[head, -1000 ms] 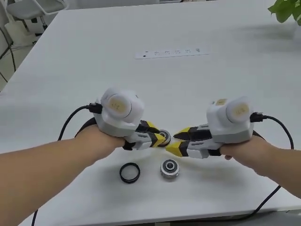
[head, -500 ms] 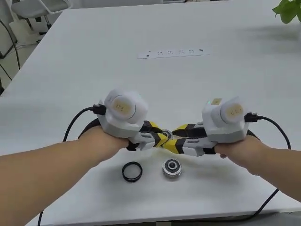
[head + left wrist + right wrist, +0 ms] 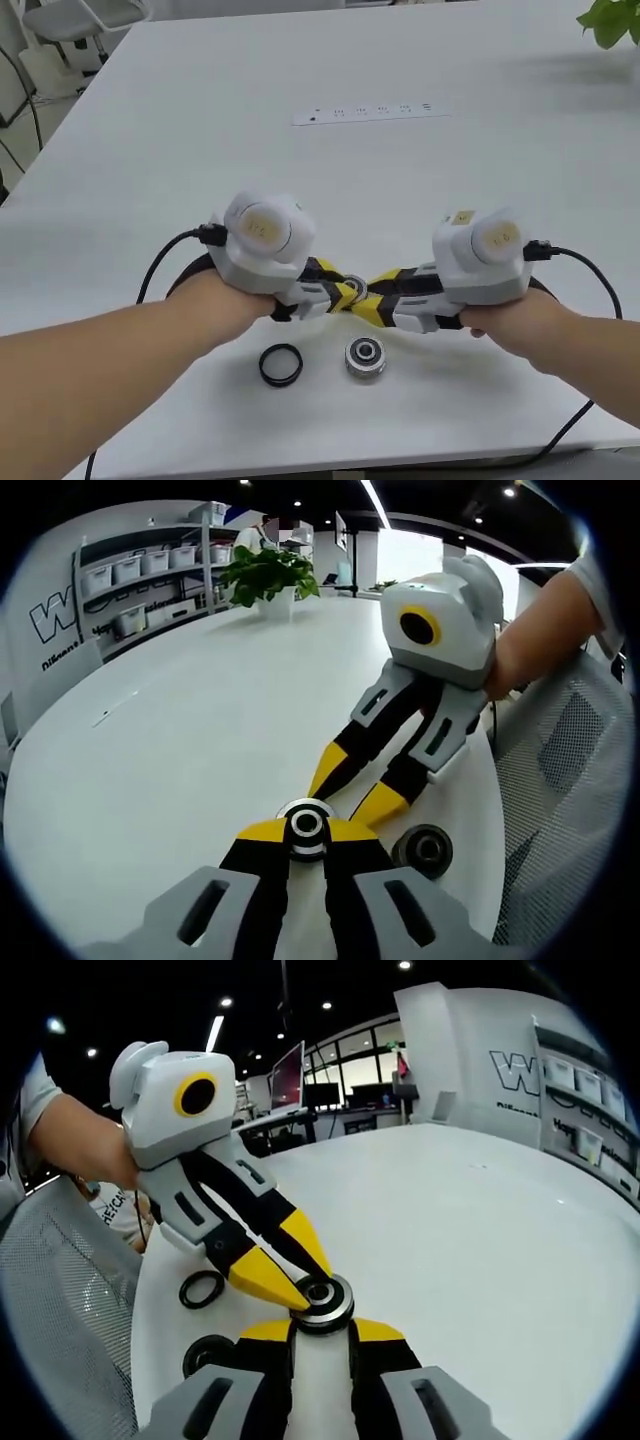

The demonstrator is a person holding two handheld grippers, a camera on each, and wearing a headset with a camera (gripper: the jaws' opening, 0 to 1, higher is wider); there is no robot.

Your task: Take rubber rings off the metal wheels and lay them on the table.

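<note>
- My left gripper (image 3: pixel 341 293) is clamped on a metal wheel (image 3: pixel 322 1301), held just above the table (image 3: pixel 300 180), near its front edge.
- My right gripper (image 3: pixel 320 1331) meets it tip to tip. Its jaws stand about a wheel's width apart, one on each side of the wheel. I cannot tell whether they grip it.
- Below the tips, a loose rubber ring (image 3: pixel 281 364) lies on the table. A second wheel (image 3: pixel 365 357) sits to its right, near it but not touching. Both are close to the front edge.
- Open tabletop runs from the grippers to the socket strip (image 3: pixel 370 111).
- A plant (image 3: pixel 610 22) marks the far right corner.
- A cable (image 3: pixel 185 238) trails back from each gripper.
- One second ago, the right gripper's tips stood apart from the held wheel. They now flank it.
- The ring and second wheel lie as before.
</note>
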